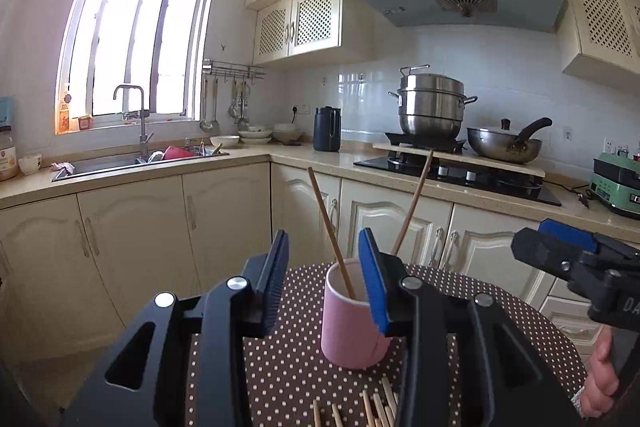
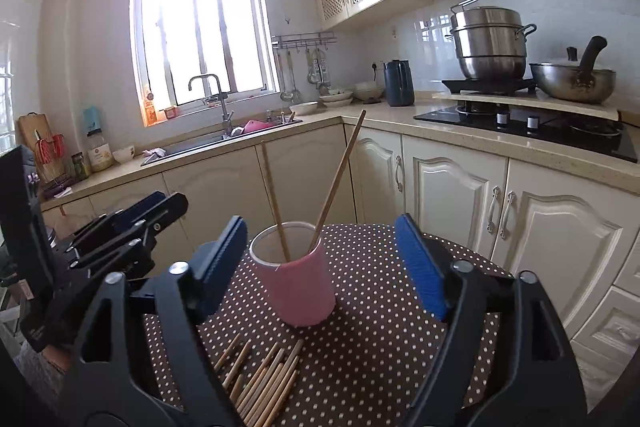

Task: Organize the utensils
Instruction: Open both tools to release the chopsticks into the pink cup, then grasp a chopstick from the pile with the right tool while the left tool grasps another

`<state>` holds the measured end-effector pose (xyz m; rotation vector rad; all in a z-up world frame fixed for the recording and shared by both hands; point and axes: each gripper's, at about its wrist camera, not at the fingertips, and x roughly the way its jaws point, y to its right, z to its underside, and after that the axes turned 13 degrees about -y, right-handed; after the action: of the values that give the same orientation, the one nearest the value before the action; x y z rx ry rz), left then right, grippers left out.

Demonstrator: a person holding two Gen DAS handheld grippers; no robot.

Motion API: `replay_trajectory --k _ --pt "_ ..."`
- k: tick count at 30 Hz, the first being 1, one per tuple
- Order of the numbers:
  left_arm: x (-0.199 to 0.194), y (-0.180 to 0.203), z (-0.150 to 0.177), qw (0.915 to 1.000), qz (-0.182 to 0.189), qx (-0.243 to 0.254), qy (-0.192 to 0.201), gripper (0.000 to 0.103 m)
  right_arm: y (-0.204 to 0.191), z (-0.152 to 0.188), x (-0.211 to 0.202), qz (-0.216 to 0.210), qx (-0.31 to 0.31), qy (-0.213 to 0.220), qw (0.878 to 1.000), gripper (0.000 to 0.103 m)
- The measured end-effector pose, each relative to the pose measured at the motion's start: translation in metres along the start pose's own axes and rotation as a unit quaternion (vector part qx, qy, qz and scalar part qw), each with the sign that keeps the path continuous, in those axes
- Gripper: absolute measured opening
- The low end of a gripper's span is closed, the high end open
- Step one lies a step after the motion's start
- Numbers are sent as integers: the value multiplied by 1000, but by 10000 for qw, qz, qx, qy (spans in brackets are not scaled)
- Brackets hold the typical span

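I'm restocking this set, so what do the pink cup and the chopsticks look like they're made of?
Pink cup: probably paper or card, matte pink outside, white rim and lining. Chopsticks: wood or bamboo by the look, plain light brown, dull, no gloss.

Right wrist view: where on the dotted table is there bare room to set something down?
Bare dotted cloth lies right of the pink cup, out to the table's right edge, and behind the cup toward the cabinets. The near left is crowded: loose chopsticks lie in a pile in front of the cup.
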<state>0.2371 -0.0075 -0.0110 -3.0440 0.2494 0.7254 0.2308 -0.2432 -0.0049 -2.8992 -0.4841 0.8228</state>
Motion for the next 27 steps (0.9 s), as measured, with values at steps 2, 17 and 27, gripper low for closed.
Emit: replay_trajectory --k 2,17,27 --pt "-6 0 6 9999 -73 -7 -96 36 -4 5 -6 102 -57 26 9999 89" --pt "-31 -16 63 9935 58 -217 -1112 53 -21 64 -2 428 483 -871 9941 95" --pt "-18 -37 113 9735 -19 -518 -2229 58 -14 108 28 463 1069 -2136 9700 95"
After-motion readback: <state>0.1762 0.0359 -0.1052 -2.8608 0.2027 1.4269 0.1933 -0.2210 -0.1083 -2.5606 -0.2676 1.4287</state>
